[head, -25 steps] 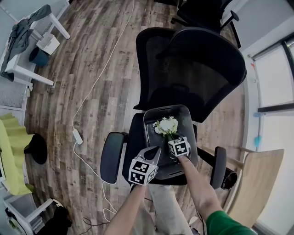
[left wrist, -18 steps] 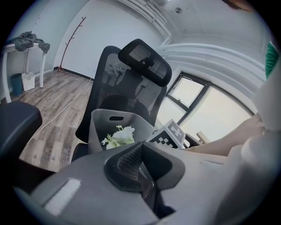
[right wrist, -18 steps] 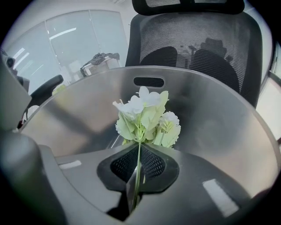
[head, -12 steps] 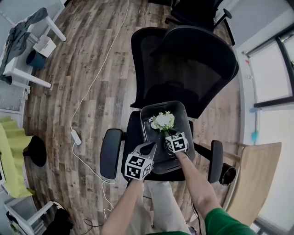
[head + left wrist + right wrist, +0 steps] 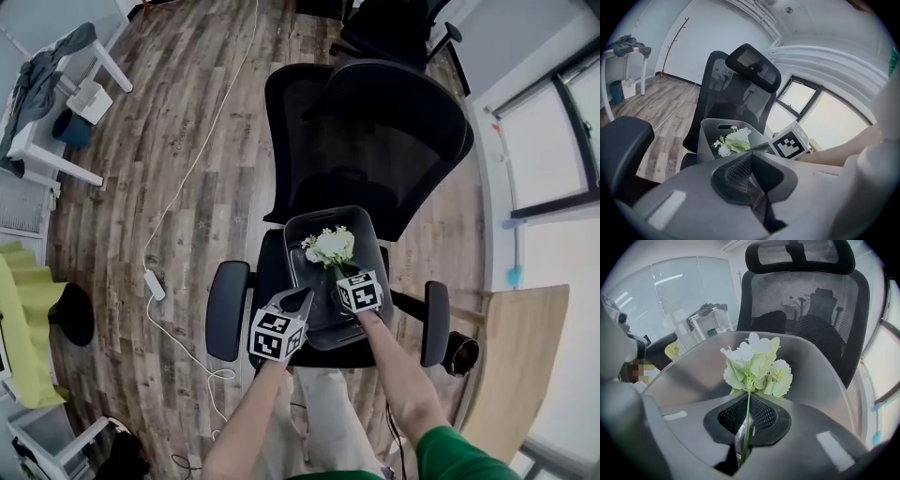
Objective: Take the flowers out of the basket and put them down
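A grey plastic basket (image 5: 314,328) stands on the seat of a black office chair (image 5: 375,141). In the right gripper view a bunch of white flowers with pale green leaves (image 5: 754,364) stands above the basket's wall (image 5: 689,376), its thin green stem pinched between the jaws of my right gripper (image 5: 745,427). The head view shows the flowers (image 5: 330,246) over the basket's far half, just ahead of the right gripper (image 5: 339,278). My left gripper (image 5: 302,300) rests at the basket's near left rim. Its jaws (image 5: 748,157) are shut with nothing visible between them, and the flowers (image 5: 733,140) lie beyond them.
The chair's armrests (image 5: 225,309) (image 5: 434,323) flank the basket. A white cable with a power strip (image 5: 156,285) runs over the wooden floor to the left. A white table (image 5: 56,112) stands at the far left, a wooden tabletop (image 5: 516,375) at the right.
My right gripper has risen a little with the flowers, which now sit higher against the basket. The left gripper has stayed at the basket's rim.
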The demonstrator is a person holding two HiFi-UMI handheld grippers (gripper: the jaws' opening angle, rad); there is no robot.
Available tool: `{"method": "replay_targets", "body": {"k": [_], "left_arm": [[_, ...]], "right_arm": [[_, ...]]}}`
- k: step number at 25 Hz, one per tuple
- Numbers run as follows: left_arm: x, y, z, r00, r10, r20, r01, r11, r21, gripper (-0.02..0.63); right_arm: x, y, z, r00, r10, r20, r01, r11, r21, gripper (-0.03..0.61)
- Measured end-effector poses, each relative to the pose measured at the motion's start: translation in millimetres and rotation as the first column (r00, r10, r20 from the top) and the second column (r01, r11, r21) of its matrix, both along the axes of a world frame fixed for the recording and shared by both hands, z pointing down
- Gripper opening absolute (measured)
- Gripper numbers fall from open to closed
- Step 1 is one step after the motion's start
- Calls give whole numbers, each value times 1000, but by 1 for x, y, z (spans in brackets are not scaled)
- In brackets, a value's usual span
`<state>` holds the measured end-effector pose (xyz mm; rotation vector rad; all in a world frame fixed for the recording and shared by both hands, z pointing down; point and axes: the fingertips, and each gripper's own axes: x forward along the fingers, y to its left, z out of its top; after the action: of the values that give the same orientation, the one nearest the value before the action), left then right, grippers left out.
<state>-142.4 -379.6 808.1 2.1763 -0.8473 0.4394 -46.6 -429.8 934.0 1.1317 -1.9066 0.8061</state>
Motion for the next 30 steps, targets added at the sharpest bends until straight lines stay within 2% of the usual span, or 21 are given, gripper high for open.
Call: {"method": "replay_targets", "body": {"k": [7, 16, 24, 30], "left_arm": [[-1, -8, -28, 1000, 10, -5, -10, 999, 33, 18], [-4, -7, -84, 1000, 21, -20, -19, 996, 89, 18], [-4, 1, -154, 999, 37, -30, -31, 986, 165, 18], [-7, 12, -200, 999, 43, -34, -34, 973, 229, 18]], "right_arm": [[-1, -2, -48, 1000, 24, 20, -25, 998, 62, 11], [-7, -1, -148, 998, 43, 51, -52, 979, 196, 11], [-4, 10, -256, 994, 65, 92, -91, 942, 322, 11], [10, 33, -328, 987, 93, 128, -138, 902, 410, 11]]}}
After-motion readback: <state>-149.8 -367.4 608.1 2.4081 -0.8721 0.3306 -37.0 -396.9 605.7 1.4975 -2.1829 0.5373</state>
